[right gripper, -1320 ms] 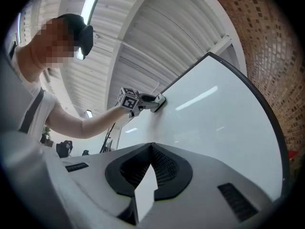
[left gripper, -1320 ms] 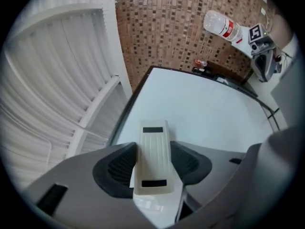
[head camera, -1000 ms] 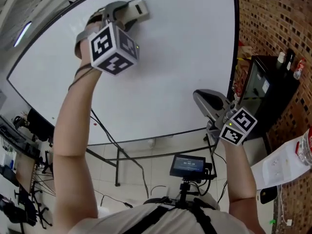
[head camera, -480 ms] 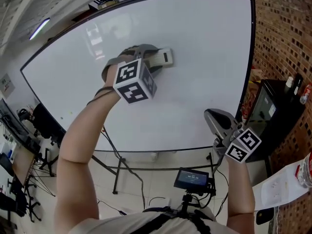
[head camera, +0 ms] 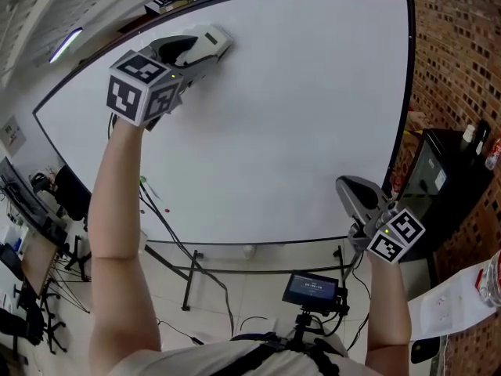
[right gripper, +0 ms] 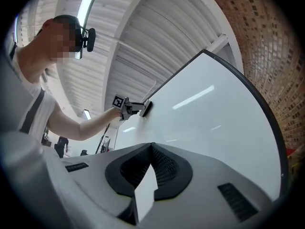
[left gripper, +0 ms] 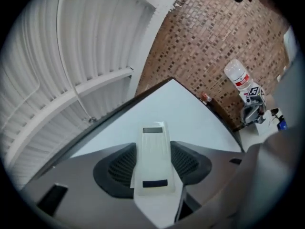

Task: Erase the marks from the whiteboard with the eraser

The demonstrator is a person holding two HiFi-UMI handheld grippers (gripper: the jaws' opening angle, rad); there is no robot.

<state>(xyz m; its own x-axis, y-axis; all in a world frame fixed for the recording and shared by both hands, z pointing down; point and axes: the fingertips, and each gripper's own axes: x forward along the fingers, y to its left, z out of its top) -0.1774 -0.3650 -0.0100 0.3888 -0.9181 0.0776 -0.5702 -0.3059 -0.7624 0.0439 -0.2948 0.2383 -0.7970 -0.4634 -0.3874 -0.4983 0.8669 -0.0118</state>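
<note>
The whiteboard [head camera: 297, 108] fills the head view, and I see no marks on it. My left gripper [head camera: 197, 51] is up at the board's top left, shut on the white eraser [head camera: 213, 39], which lies against the board. In the left gripper view the eraser [left gripper: 153, 159] sits lengthwise between the two dark jaws, with the whiteboard [left gripper: 190, 116] beyond it. My right gripper [head camera: 350, 186] hangs by the board's lower right corner, its jaws shut with nothing in them. The right gripper view shows the shut right gripper [right gripper: 151, 150], the whiteboard [right gripper: 209, 118] and the far eraser [right gripper: 147, 108].
A brick wall [head camera: 450, 45] stands to the right of the board, with a black cabinet [head camera: 438, 163] against it. Below the board are stand legs, cables and a small screen on a tripod [head camera: 311, 288]. A paper sheet [head camera: 450, 276] lies at the lower right.
My left gripper has swept the eraser from the middle of the board up and left to its top left, rolling as it went. The right gripper has stayed put.
</note>
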